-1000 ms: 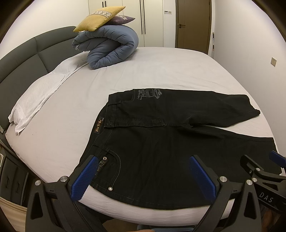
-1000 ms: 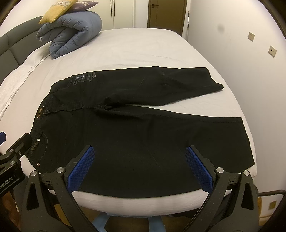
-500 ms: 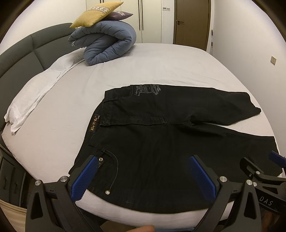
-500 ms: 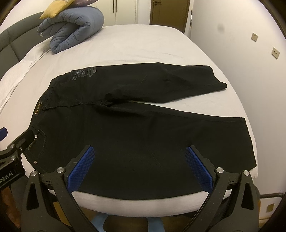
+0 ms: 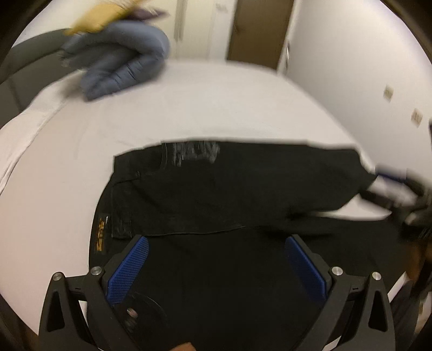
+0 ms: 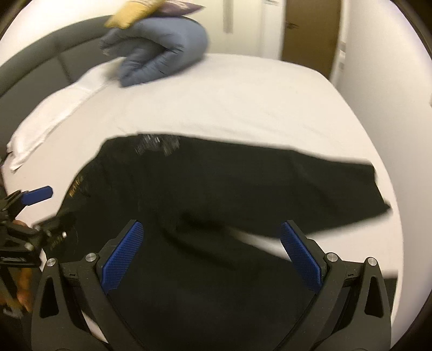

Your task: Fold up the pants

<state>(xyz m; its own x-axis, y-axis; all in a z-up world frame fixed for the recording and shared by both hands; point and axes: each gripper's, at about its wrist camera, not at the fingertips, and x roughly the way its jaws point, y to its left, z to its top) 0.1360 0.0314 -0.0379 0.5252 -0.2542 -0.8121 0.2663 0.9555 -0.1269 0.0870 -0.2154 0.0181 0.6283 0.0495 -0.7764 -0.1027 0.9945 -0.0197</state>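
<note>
Black pants (image 5: pixel 237 194) lie flat on the white bed, waistband to the left, legs to the right; they also show in the right wrist view (image 6: pixel 216 194). My left gripper (image 5: pixel 216 264) is open and empty over the near waist area. My right gripper (image 6: pixel 213 253) is open and empty over the near leg. The right gripper shows at the right edge of the left wrist view (image 5: pixel 405 194), beside the far leg's hem. The left gripper shows at the left edge of the right wrist view (image 6: pixel 29 213). Both views are blurred.
A rolled blue duvet (image 5: pixel 121 70) with a yellow cushion (image 6: pixel 132 13) on top sits at the head of the bed. A white folded sheet (image 6: pixel 51 118) lies along the grey headboard (image 6: pixel 48 54). A wall and brown door (image 5: pixel 256 29) stand behind.
Both grippers have moved forward over the pants and come closer to the fabric. The views swung and are blurred by motion. Both jaws stay open.
</note>
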